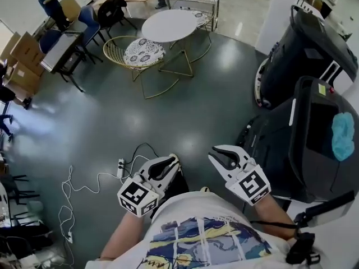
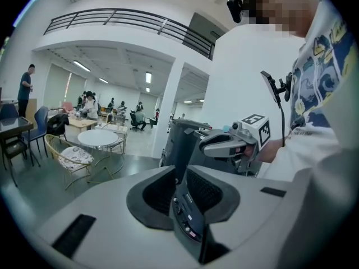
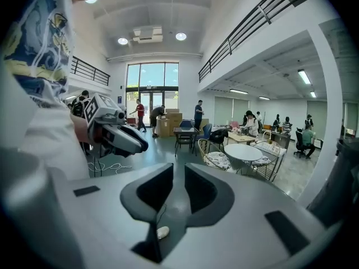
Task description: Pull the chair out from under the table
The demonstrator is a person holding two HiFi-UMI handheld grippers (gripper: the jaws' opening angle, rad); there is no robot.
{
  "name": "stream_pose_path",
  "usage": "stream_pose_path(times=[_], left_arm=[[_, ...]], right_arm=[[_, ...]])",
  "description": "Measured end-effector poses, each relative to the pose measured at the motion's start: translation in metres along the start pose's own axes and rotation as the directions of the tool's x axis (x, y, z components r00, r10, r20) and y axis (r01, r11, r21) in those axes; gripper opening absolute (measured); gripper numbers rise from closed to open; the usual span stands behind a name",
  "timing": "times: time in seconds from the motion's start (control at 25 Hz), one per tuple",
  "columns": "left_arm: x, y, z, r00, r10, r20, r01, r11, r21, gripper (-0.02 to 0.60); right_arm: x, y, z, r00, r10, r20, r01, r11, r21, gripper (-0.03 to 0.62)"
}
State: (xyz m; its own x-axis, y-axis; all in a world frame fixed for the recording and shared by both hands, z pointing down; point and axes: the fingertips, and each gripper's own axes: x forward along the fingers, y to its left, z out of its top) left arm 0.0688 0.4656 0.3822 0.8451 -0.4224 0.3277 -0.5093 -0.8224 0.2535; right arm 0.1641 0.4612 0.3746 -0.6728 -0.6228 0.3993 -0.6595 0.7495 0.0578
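A gold wire chair (image 1: 137, 52) with a patterned cushion stands at the near left of a round white table (image 1: 168, 26), far across the dark floor. It is partly tucked under the table's rim. Both grippers are close to the person's body, well short of the chair. My left gripper (image 1: 168, 162) and right gripper (image 1: 220, 154) point toward it side by side. Each has its jaws a narrow gap apart with nothing between them. The left gripper view shows the chair (image 2: 72, 157) and table (image 2: 98, 138) at the left; the right gripper view shows the chair (image 3: 216, 158) and table (image 3: 249, 152) ahead.
Two large dark machines (image 1: 314, 55) (image 1: 303, 139) stand close at the right. A power strip with white cable (image 1: 120, 167) lies on the floor just left of the grippers. A second wire chair (image 1: 196, 1) is behind the table. Desks with blue chairs (image 1: 61, 49) and cardboard boxes (image 1: 22, 66) line the left.
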Motion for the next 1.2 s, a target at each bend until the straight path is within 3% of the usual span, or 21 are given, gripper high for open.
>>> stream_pose_path(times=[0.2, 0.56, 0.92, 1.2], left_arm=[[0.005, 0.095, 0.031, 1.000, 0.001, 0.026, -0.001, 1.000, 0.000, 0.054], [-0.030, 0.266, 0.063, 0.999, 0.045, 0.031, -0.043, 0.998, -0.045, 0.055], [-0.008, 0.373, 0.085, 0.986, 0.149, 0.069, -0.141, 0.983, -0.118, 0.077], [0.034, 0.483, 0.107, 0.970, 0.244, 0.012, -0.237, 0.951, -0.197, 0.084]], right_arm=[[0.085, -0.038, 0.027, 1.000, -0.001, -0.028, 0.001, 1.000, -0.007, 0.058], [0.240, -0.086, 0.094, 0.999, 0.001, -0.043, -0.002, 0.999, -0.033, 0.060], [0.334, -0.147, 0.118, 0.995, 0.081, -0.058, -0.084, 0.995, -0.059, 0.060], [0.430, -0.230, 0.139, 0.983, 0.179, -0.048, -0.182, 0.981, -0.065, 0.060]])
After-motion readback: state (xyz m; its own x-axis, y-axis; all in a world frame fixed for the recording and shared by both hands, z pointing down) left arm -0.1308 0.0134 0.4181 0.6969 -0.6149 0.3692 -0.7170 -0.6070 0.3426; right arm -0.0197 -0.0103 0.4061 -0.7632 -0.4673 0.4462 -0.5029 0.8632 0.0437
